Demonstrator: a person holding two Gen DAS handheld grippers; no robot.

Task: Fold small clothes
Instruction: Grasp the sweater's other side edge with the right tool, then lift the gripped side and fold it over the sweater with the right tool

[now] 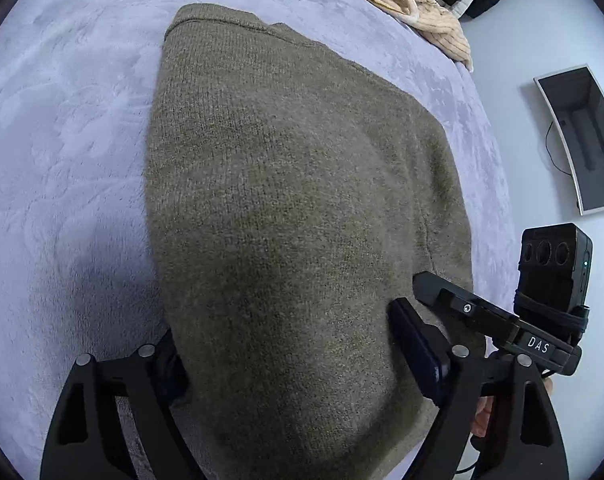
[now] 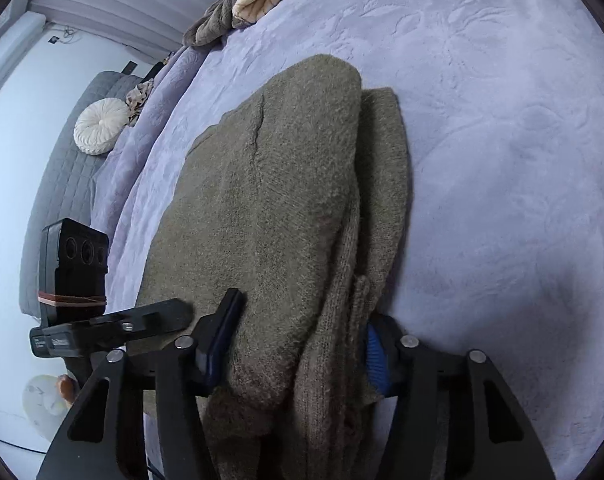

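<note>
I have an olive knitted sweater (image 1: pixel 294 208) lying partly folded on the bed, over the lilac bedspread (image 1: pixel 62 128) near the bed's edge, its hem end toward me. It looks thick, soft and floppy, moderately light, with a fuzzy surface that should grip well and not slide out. It will sag wherever it is unsupported, so I judge the best hold is at the two near corners of the folded stack, catching every layer.

My left hand-held gripper (image 1: pixel 286 356) straddles the near end, jaws spread around the wool; its left pad is hidden under the cloth, so I cannot tell if it presses. My right hand-held gripper (image 2: pixel 298 352) has its jaws drawn in on the bunched layers at the other near corner, both pads against the knit.
</note>
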